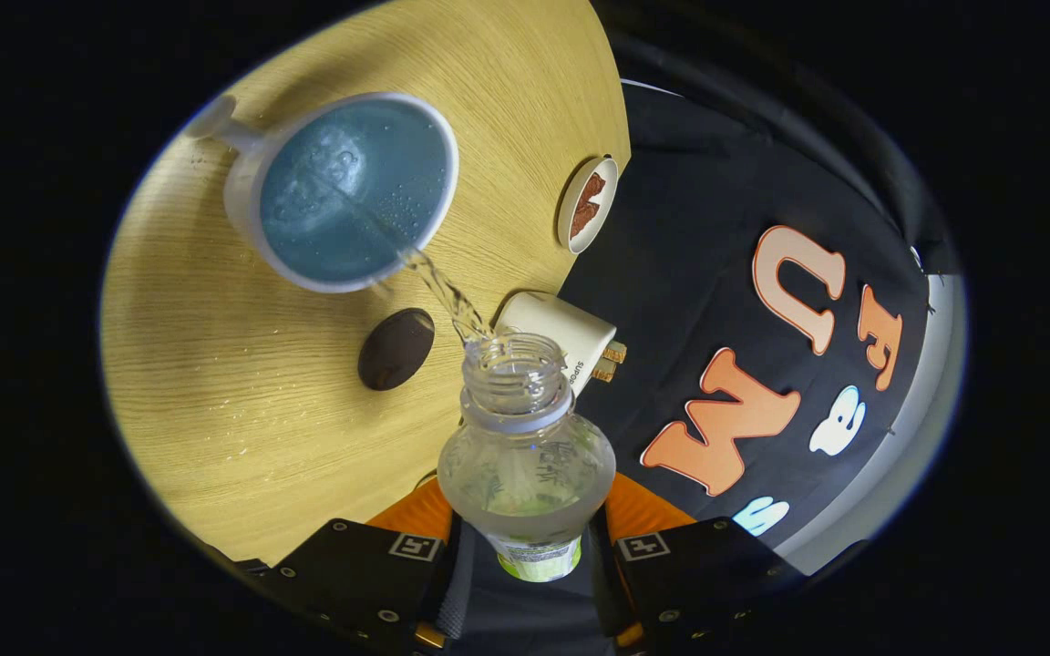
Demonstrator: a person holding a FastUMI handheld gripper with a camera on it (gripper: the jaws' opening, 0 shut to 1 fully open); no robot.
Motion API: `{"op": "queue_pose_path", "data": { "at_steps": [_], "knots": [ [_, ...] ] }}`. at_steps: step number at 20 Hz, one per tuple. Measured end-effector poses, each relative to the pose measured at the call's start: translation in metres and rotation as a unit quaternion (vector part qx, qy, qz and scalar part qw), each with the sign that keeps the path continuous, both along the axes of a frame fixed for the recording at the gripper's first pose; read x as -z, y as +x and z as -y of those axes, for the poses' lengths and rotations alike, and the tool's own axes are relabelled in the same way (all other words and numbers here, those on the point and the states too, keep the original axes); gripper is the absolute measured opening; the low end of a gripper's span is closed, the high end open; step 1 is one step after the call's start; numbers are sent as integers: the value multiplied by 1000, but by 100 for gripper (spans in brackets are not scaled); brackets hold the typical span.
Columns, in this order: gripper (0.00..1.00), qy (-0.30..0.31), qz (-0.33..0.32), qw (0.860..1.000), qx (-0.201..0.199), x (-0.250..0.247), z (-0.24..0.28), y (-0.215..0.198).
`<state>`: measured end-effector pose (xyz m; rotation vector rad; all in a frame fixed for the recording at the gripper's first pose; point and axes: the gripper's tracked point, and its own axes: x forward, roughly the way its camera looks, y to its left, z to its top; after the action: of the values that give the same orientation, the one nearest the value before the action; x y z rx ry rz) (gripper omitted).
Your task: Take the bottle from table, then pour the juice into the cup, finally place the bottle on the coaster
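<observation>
A clear plastic bottle (525, 456) with its cap off sits between my two fingers, and my gripper (525, 524) is shut on it. The bottle is tipped over the wooden table (215, 383). A thin stream of clear liquid (443, 296) runs from its mouth into a white cup (343, 191) with a blue inside and a handle on its far side. The cup holds liquid with bubbles. A round white coaster (587, 204) with a brown centre lies beyond the bottle, near the table's edge by the booth wall.
A dark brown oval object (396, 348) lies on the table between the cup and my fingers. A white plug adapter (561, 335) with brass pins lies just behind the bottle's mouth at the table's edge. Small droplets speckle the wood near the fingers.
</observation>
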<state>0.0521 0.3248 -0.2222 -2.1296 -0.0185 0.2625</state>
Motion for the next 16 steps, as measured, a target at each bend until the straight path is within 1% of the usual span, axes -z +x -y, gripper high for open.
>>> {"op": "queue_pose_path", "data": {
  "at_steps": [16],
  "knots": [
    [55,-51,12,999,-9,-8,-9,5]
  ]
}}
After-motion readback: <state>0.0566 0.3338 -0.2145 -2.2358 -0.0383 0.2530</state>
